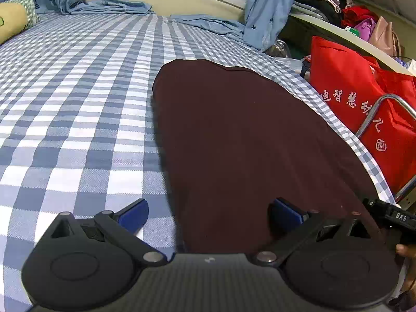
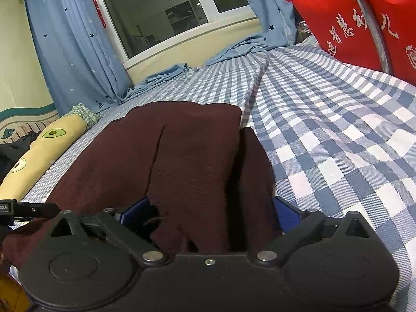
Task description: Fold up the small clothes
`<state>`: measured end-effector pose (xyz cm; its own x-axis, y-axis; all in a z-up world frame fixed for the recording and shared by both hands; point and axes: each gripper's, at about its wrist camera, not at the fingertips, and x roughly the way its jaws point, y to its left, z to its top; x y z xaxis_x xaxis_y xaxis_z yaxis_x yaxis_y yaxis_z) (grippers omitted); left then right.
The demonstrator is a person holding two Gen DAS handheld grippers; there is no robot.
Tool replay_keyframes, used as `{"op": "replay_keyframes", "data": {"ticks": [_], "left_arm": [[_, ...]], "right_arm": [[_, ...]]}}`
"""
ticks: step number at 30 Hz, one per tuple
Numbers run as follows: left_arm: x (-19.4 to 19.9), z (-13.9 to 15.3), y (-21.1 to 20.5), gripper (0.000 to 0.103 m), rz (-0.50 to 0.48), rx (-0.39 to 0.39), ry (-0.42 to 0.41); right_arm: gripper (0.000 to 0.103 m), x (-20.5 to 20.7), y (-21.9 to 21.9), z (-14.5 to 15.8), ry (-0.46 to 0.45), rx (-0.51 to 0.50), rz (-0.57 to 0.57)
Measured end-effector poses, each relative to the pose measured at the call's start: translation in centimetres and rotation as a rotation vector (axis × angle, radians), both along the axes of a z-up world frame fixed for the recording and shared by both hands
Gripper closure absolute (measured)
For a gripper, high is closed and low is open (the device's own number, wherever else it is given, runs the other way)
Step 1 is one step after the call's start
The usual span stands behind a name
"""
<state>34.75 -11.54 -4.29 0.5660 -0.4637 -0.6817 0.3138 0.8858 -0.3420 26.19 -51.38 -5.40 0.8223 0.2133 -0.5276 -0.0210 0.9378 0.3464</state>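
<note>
Your left hand-held gripper [image 1: 209,214] stands wide open with nothing between its blue pads, one pad over the bed sheet [image 1: 72,119] and the other over the near edge of the dark maroon garment [image 1: 247,140], which lies flat from the centre out toward 1 o'clock in the left wrist view. Your right hand-held gripper [image 2: 208,213] is spread about as wide as it goes; a fold of the same dark maroon garment [image 2: 182,156] sits bunched between its fingers, and you can see the pads do not press on it. From the right wrist view the cloth runs up toward 12 o'clock, with one layer doubled over another and a crease down the middle. At 9 o'clock lies a yellow pillow [image 2: 41,150] printed with avocados, along the edge of the checked bed. Blue curtains [image 2: 72,52] hang at 11 o'clock beside the window [image 2: 161,10], and a red bag [image 2: 358,26] with white lettering stands at 2 o'clock. In the left wrist view that red bag [image 1: 364,98] is at 3 o'clock, below a cluttered shelf [image 1: 345,13]
</note>
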Motion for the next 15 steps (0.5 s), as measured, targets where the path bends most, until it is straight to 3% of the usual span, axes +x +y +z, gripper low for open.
{"op": "replay_keyframes", "data": {"ticks": [6, 15], "left_arm": [[0.2, -0.4, -1.0, 0.000, -0.009, 0.045, -0.031], [0.9, -0.6, -1.0, 0.000, -0.050, 0.046, -0.035]], "right_arm": [[0.001, 0.3, 0.3, 0.3, 0.034, -0.019, -0.010], [0.003, 0.3, 1.0, 0.8, 0.075, -0.040, -0.033]]}}
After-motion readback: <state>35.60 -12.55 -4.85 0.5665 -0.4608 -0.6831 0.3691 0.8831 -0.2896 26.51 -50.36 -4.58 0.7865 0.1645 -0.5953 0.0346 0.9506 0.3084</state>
